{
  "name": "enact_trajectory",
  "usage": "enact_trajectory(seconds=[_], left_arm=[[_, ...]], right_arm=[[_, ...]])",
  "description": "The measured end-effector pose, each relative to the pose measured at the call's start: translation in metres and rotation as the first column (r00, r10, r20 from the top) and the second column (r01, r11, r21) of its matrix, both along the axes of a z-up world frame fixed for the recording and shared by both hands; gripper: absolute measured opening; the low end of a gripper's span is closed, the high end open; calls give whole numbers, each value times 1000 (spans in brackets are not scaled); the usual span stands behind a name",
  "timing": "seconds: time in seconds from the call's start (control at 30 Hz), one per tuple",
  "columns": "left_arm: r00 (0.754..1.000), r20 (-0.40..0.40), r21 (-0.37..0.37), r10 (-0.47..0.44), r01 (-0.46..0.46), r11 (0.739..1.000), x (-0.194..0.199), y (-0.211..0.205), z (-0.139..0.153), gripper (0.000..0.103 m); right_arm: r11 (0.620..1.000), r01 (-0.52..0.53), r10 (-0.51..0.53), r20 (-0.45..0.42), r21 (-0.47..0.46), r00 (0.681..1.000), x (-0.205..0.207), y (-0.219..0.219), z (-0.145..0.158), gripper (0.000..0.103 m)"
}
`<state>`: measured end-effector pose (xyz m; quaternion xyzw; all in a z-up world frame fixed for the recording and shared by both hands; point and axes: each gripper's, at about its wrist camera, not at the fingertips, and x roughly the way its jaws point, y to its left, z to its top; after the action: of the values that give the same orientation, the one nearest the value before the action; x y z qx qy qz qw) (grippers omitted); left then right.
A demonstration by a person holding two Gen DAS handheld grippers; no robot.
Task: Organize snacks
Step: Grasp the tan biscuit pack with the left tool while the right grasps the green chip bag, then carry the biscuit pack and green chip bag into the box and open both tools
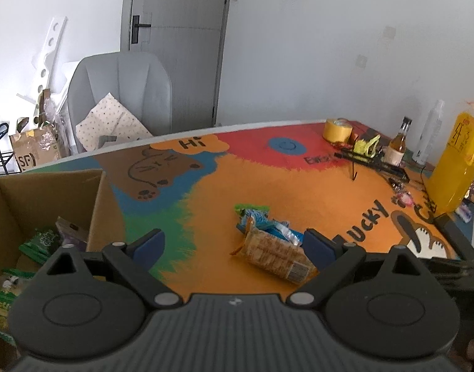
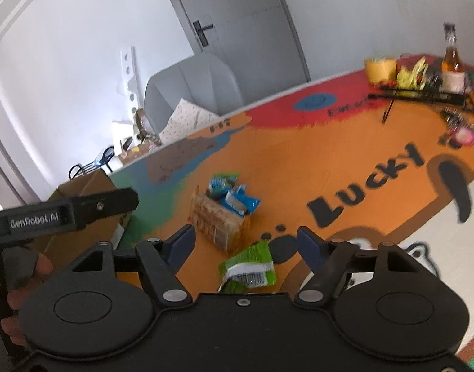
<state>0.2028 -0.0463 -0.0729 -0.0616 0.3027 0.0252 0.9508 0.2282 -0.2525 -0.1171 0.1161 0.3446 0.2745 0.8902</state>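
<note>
The left gripper (image 1: 234, 246) tilts down over the table (image 1: 299, 186), jaws wide apart, holding nothing; the cracker pack (image 1: 275, 257) lies just by its right finger; the right gripper (image 2: 244, 243) tilts down too, jaws apart, above a green packet (image 2: 249, 268); blue packets (image 2: 234, 198) lie past it; the cardboard box (image 1: 51, 198) sits left; bare mat all around.

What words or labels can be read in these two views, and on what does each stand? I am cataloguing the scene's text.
"Hi": on the orange cloud of the table mat.
"LUCKY": black letters on the mat.
"SF": on the cardboard carton beyond the table.
"GenRobot.AI": on the left gripper's body, seen from the right wrist.
Too blurred: snack packet print, yellow bottle writing, the word under the blue smiley.
</note>
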Motion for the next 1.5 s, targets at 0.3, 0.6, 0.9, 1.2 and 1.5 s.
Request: enact_trajectory(seconds=[0.3, 0.6, 0.9, 1.2, 1.5], left_arm=[[999, -48, -3, -3, 2, 1000, 15, -6, -15, 93], [997, -71, -6, -36, 36, 999, 38, -25, -25, 93], [993, -105, -4, -58, 58, 998, 60, -41, -41, 93], [983, -161, -3, -85, 86, 996, 75, -52, -56, 96], [977, -196, 26, -84, 91, 996, 83, -58, -74, 101]], right_arm=[[996, -85, 82, -96, -30, 992, 13, 15, -32, 40], [999, -38, 36, -86, -14, 996, 24, -12, -35, 30], [1000, 26, -27, -77, -17, 997, 32, -36, -37, 29], [1000, 30, -30, -76, 5, 997, 40, -42, -38, 30], [1000, 26, -25, -76, 16, 997, 39, -45, -38, 30]])
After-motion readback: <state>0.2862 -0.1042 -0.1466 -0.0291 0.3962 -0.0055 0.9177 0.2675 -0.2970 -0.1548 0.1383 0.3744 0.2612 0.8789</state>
